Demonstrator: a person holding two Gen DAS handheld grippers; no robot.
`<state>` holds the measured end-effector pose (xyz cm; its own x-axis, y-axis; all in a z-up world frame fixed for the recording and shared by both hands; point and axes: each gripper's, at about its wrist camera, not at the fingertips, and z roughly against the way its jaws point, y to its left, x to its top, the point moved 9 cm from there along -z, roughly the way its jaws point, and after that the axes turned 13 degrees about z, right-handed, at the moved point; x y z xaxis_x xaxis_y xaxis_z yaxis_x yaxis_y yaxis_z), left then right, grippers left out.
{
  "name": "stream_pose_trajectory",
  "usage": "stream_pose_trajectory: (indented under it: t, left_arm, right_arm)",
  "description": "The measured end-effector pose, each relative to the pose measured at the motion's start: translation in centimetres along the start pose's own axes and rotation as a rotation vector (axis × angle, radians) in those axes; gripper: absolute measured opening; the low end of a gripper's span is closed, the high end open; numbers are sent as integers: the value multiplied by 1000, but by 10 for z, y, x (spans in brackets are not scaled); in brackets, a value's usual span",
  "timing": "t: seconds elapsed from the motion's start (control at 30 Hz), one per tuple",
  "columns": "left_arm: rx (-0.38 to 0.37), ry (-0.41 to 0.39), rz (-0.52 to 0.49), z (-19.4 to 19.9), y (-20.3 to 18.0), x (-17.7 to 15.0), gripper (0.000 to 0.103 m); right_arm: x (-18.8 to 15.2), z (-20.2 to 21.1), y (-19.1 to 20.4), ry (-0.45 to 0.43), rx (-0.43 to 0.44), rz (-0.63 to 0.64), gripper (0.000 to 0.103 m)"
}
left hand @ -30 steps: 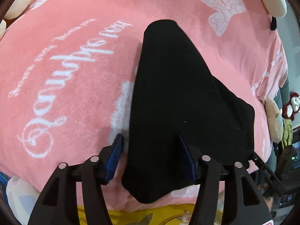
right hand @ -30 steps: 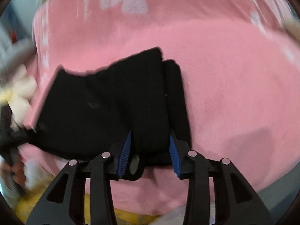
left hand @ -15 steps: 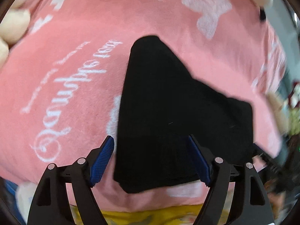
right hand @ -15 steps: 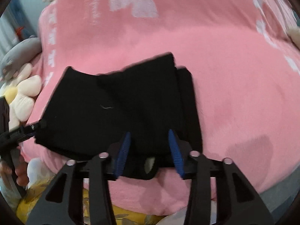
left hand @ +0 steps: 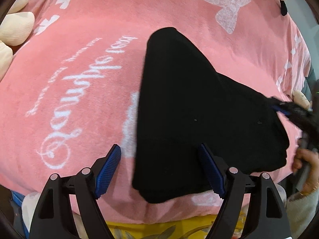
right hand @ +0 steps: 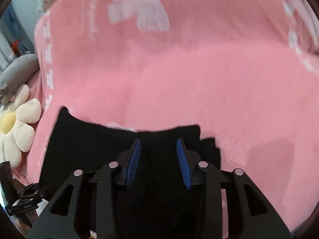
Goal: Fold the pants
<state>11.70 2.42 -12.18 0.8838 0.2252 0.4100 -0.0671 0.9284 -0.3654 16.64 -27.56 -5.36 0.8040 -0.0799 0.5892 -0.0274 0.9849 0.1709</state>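
Observation:
The black pants (left hand: pixel 189 109) lie folded on the pink blanket (left hand: pixel 79 69); they also show in the right wrist view (right hand: pixel 99 149). My left gripper (left hand: pixel 159 155) is open and empty above the near edge of the pants. My right gripper (right hand: pixel 158 149) is open, low over the pants, with black cloth showing between and below its blue pads (right hand: pixel 135 159); it does not pinch the cloth. In the left wrist view the right gripper (left hand: pixel 287 109) appears blurred at the pants' right corner.
The blanket carries white script and bow prints. A flower plush (right hand: pixel 14 125) and a grey plush (right hand: pixel 18 69) lie at the left edge. Cream plush pieces (left hand: pixel 18 29) and small dolls (left hand: pixel 301 99) sit at the borders. A yellow sheet (left hand: pixel 159 227) shows at the near edge.
My left gripper has opened wider and pulled back a little. My right gripper has opened wider, let go of the cloth and moved forward low over the pants.

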Motion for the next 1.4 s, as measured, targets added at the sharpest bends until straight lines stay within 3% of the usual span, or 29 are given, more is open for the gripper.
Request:
stream_pose_trajectory:
  t: [0.03, 0.13, 0.27, 0.33, 0.47, 0.6, 0.67, 0.73, 0.8, 0.93, 1.07, 1.17, 1.4]
  left_arm:
    - [-1, 9, 11, -3, 2, 0, 78]
    - [-8, 18, 24, -10, 2, -2, 80]
    - [-17, 23, 15, -2, 1, -2, 80]
    - [-20, 14, 24, 4, 3, -3, 80]
    - [13, 31, 29, -2, 5, -6, 80]
    - [27, 20, 7, 1, 0, -7, 80]
    - [45, 12, -5, -1, -1, -9, 80]
    - [48, 15, -8, -3, -1, -9, 80]
    - [48, 16, -5, -4, -1, -9, 81]
    - [47, 13, 1, -3, 1, -11, 82]
    - [43, 17, 4, -5, 2, -11, 82]
    - [42, 14, 0, -4, 4, -12, 82]
    - [50, 12, -3, -5, 3, -13, 84]
  right_arm:
    - [-1, 7, 4, -11, -17, 26, 43]
    - [-32, -12, -7, 96, -114, 84, 49]
    - [-42, 20, -10, 19, -27, -50, 49]
    - [-47, 45, -9, -13, -47, -46, 50]
    - [-72, 55, -12, 26, -127, -37, 51]
    - [-81, 81, 11, -54, -72, -35, 51]
    - [-87, 68, 22, -3, -60, 16, 50]
    - [-102, 47, 18, 64, -139, 75, 50]
    - [-99, 55, 23, 47, -146, 67, 51]
    - [-76, 82, 45, -30, -78, 65, 51]
    - [-101, 46, 41, 87, -100, 95, 54]
    - [-100, 55, 43, 53, -101, 90, 54]
    - [-33, 85, 44, -76, -47, 75, 54]
